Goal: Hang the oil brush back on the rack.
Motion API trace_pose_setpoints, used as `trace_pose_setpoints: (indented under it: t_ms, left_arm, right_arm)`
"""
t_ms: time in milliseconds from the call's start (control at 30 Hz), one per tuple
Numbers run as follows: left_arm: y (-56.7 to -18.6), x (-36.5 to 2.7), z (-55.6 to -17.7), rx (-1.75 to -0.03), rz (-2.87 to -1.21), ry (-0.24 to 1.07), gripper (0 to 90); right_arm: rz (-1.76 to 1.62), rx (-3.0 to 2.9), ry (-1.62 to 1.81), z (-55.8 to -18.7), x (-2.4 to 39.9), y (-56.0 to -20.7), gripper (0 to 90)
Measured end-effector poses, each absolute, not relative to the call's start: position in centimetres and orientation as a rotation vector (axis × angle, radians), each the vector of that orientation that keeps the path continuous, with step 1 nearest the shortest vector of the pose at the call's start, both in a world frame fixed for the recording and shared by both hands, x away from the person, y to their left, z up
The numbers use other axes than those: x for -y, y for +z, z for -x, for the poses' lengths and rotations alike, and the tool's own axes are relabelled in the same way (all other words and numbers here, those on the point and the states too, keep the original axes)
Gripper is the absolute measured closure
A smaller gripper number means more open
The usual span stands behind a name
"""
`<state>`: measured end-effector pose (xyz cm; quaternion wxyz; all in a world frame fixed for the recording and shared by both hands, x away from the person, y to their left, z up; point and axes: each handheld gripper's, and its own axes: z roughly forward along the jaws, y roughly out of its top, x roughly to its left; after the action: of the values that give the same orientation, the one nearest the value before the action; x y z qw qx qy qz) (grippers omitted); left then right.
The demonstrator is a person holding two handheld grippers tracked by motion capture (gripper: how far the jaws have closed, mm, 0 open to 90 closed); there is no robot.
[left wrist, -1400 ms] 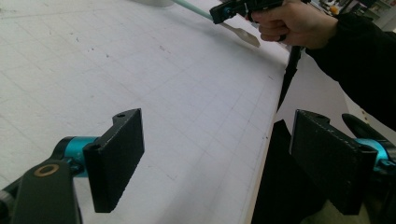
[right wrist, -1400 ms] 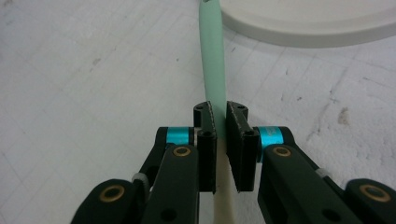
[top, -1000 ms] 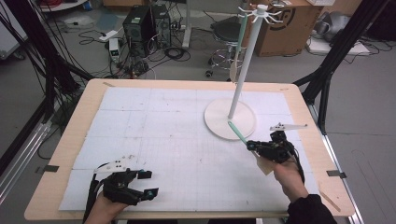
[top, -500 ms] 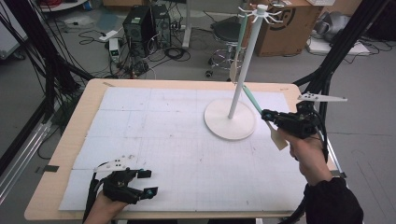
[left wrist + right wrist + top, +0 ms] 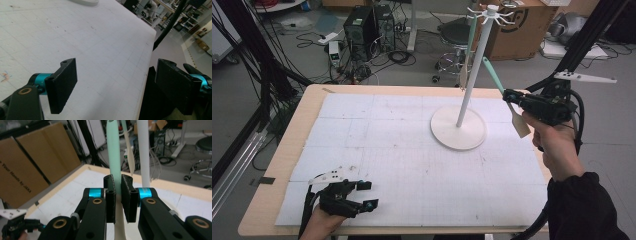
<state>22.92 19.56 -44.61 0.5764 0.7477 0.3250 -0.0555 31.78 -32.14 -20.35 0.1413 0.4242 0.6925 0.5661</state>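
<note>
A white stand (image 5: 458,128) with a tall pole (image 5: 474,65) and hooks at its top stands on the far right of the white mat. A spatula with a mint handle (image 5: 470,35) hangs from a hook left of the pole. My right gripper (image 5: 511,98) is raised right of the pole and shut on a second spatula (image 5: 493,75), mint handle tilted up toward the pole, beige blade (image 5: 521,125) below the hand. In the right gripper view the jaws (image 5: 118,195) clamp that handle (image 5: 113,152) beside the pole (image 5: 143,155). My left gripper (image 5: 365,195) rests open at the mat's near left, nothing between its jaws (image 5: 118,85).
The wooden table (image 5: 307,115) borders the white mat (image 5: 377,145). Black frame struts (image 5: 582,40) rise close behind my right hand. Beyond the far edge are computer towers (image 5: 367,25), a stool (image 5: 452,45) and a cardboard box (image 5: 522,30) on the floor.
My right hand has lifted the spatula from just above the mat beside the stand's base to about mid-height of the pole. The left gripper has stayed put.
</note>
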Motion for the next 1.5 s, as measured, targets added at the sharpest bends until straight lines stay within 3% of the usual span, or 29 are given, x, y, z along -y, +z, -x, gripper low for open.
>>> trace_pose_setpoints:
  t_ms: [900, 1500]
  left_arm:
    - [-44.7, -20.1, -22.8, -0.773, -1.740, -0.129, 18.6]
    - [-44.6, -20.1, -22.8, -0.772, -1.734, -0.136, 18.6]
  right_arm:
    - [-1.171, -1.878, 1.723, -31.8, 33.4, -15.6, 82.9]
    - [-1.195, -1.849, 1.692, -32.7, 33.3, -15.5, 82.8]
